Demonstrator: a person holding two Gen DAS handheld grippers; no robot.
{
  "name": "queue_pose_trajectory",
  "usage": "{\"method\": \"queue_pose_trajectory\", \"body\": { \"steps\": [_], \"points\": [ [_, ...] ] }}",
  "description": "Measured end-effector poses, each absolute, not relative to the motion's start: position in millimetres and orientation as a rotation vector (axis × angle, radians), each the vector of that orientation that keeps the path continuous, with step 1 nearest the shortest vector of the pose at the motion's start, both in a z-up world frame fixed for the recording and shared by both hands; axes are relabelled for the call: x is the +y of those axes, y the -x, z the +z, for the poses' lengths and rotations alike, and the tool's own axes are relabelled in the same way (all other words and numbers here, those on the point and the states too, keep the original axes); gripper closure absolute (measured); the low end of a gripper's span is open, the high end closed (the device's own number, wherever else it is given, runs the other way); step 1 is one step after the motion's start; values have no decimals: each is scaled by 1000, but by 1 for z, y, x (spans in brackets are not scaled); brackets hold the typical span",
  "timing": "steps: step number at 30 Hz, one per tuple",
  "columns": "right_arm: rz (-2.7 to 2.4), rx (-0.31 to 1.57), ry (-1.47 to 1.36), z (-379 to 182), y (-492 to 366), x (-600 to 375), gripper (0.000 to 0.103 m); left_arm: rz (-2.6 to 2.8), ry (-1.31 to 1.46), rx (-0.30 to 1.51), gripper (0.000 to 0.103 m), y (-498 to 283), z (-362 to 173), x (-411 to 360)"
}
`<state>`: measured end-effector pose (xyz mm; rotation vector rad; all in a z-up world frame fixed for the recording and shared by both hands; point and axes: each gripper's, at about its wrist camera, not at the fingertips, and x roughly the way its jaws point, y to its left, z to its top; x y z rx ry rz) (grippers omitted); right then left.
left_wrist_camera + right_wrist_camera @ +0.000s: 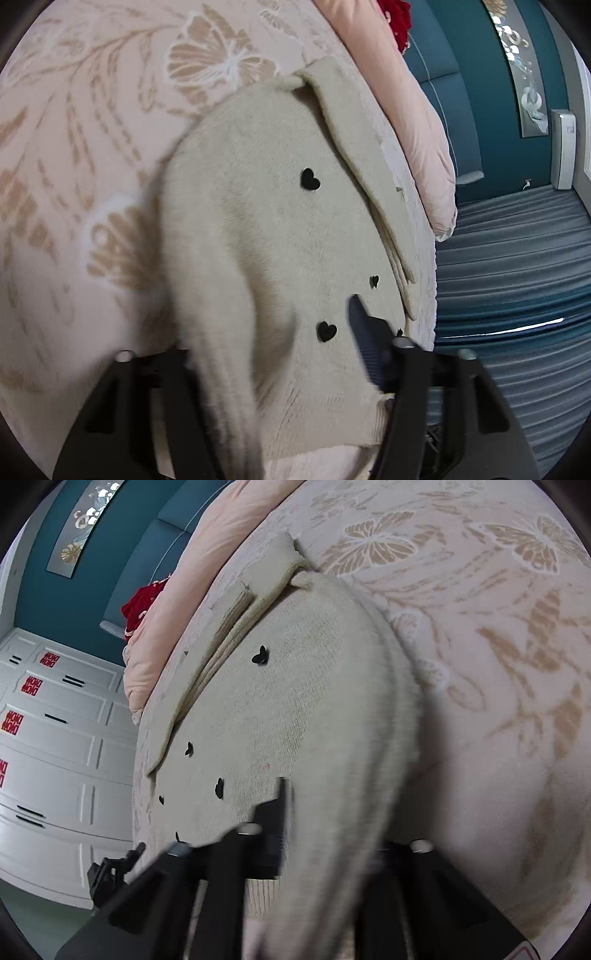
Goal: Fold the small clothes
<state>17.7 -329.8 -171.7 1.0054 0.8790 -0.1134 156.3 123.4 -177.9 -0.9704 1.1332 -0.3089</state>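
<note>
Cream sweater (258, 229) pinched between both tools

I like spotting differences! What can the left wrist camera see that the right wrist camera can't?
Only the left wrist view shows the grey ribbed floor and a white box by the blue wall.

Only the right wrist view shows the white drawers with red stickers.

Both show the cream sweater with black hearts lying on the butterfly blanket, a pink quilt, something red, and a black claw: left claw, right claw, sweater fabric running between each claw's fingers.
</note>
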Motion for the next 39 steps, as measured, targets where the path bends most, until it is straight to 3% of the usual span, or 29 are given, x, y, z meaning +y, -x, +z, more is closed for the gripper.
{"method": "queue_pose_trajectory", "body": {
  "steps": [1, 5, 7, 13, 22, 27, 30, 32, 34, 35, 38, 39],
  "points": [
    [-103, 864, -990, -166, -15, -329, 96, -316, 992, 1153, 89, -153, -180, 125],
    [-29, 799, -937, -133, -1, -325, 97, -368, 907, 1148, 92, -136, -157, 123],
    [-1, 790, -904, -117, 10, -323, 97, -397, 901, 1134, 98, -124, -139, 123],
    [68, 854, -783, -87, 83, -315, 97, -475, 828, 1144, 98, -57, -96, 136],
    [288, 1166, -752, -72, 248, -291, 96, -519, 864, 1348, 98, 100, -72, 180],
    [341, 833, -794, 3, 215, -329, 96, -550, 896, 1182, 97, 89, -9, 184],
    [274, 667, -809, 1, 150, -362, 94, -607, 800, 1000, 96, 24, 19, 163],
    [127, 658, -793, -27, 98, -378, 88, -585, 757, 926, 91, -28, 17, 138],
    [-48, 717, -800, -62, 57, -390, 69, -527, 670, 911, 83, -74, 0, 116],
    [-113, 742, -842, -80, 43, -396, 65, -461, 633, 921, 61, -87, -12, 108],
    [-181, 712, -986, -106, 39, -415, 64, -351, 547, 945, 35, -123, -51, 95],
    [-184, 691, -994, -104, 45, -418, 60, -311, 533, 969, 35, -135, -59, 92]
  ]
}}
